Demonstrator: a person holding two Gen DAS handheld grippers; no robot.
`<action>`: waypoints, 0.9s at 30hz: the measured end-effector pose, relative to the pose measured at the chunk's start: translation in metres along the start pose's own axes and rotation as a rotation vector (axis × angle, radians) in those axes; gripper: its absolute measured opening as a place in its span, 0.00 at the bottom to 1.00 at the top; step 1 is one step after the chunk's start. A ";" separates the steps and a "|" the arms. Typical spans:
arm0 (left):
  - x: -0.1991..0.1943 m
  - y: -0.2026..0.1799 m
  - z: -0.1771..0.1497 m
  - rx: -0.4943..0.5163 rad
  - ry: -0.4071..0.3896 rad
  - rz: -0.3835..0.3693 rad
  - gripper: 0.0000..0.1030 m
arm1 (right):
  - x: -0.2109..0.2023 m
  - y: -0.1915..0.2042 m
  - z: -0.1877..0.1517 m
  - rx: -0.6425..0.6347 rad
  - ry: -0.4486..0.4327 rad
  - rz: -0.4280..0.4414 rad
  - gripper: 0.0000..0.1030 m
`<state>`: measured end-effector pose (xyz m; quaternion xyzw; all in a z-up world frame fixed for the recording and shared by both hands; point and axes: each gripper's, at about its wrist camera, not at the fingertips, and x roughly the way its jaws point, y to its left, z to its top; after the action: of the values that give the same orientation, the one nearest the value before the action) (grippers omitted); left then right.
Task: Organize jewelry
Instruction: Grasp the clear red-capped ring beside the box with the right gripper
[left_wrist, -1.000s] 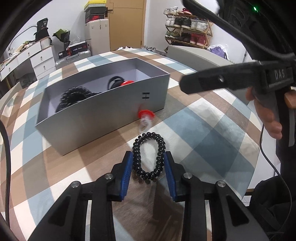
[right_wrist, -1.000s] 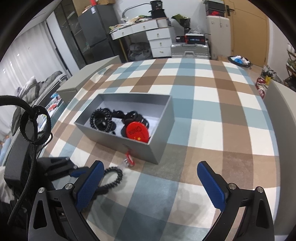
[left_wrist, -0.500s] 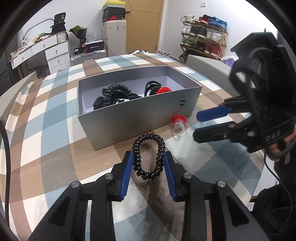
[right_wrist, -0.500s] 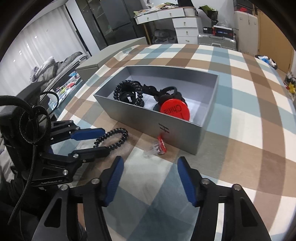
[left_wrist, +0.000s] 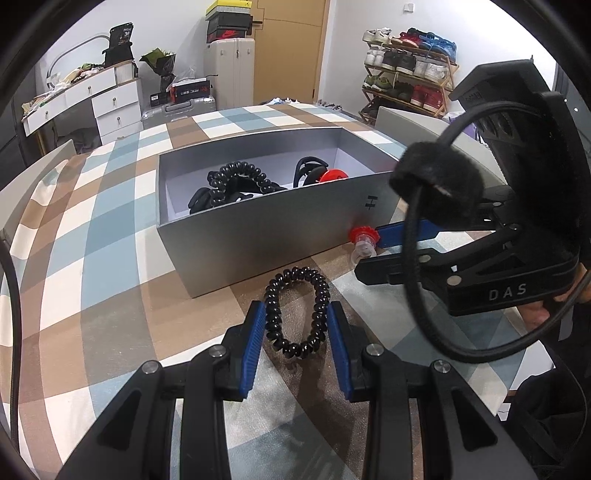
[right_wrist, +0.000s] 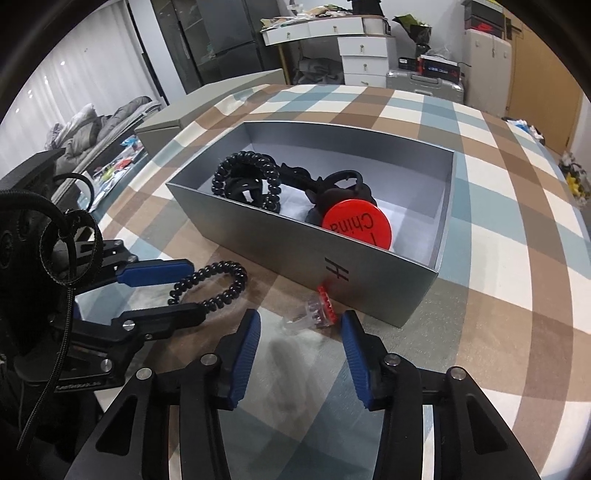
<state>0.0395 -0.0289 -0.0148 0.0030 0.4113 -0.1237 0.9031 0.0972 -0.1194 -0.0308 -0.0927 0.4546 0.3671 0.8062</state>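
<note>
A black beaded bracelet (left_wrist: 297, 314) lies squeezed into an oval on the checked tablecloth, and my left gripper (left_wrist: 296, 308) is shut on it. The right wrist view shows that left gripper (right_wrist: 195, 288) holding the bracelet (right_wrist: 218, 284) from the side. A small clear piece with a red cap (right_wrist: 314, 310) lies in front of the grey box (right_wrist: 258, 236). My right gripper (right_wrist: 300, 332) is low over it with its jaws closing; the piece sits just ahead of the tips, untouched. The left wrist view has the right gripper (left_wrist: 369, 251) beside the red cap (left_wrist: 362, 234).
The open grey box (left_wrist: 258, 218) holds black coiled bands (right_wrist: 245, 177) and a red round badge (right_wrist: 356, 221). A grey lid (right_wrist: 207, 107) lies at the table's far left edge. A hand (left_wrist: 535, 314) grips the right tool. Drawers, a suitcase and a shoe rack stand beyond.
The right gripper's jaws have narrowed from wide apart and it has come down close to the red-capped piece. The left gripper still holds the bracelet in the same spot.
</note>
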 end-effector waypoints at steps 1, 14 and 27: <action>-0.001 0.000 -0.001 0.000 -0.001 0.001 0.28 | 0.001 0.001 0.000 -0.002 -0.001 -0.003 0.41; -0.003 -0.002 0.000 -0.002 -0.006 -0.007 0.28 | 0.000 0.007 0.001 -0.048 -0.027 -0.033 0.28; -0.013 -0.003 0.002 -0.003 -0.035 -0.023 0.28 | -0.026 0.010 0.005 -0.066 -0.089 0.012 0.28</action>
<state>0.0322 -0.0287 -0.0031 -0.0052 0.3954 -0.1337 0.9087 0.0859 -0.1229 -0.0052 -0.1003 0.4067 0.3903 0.8199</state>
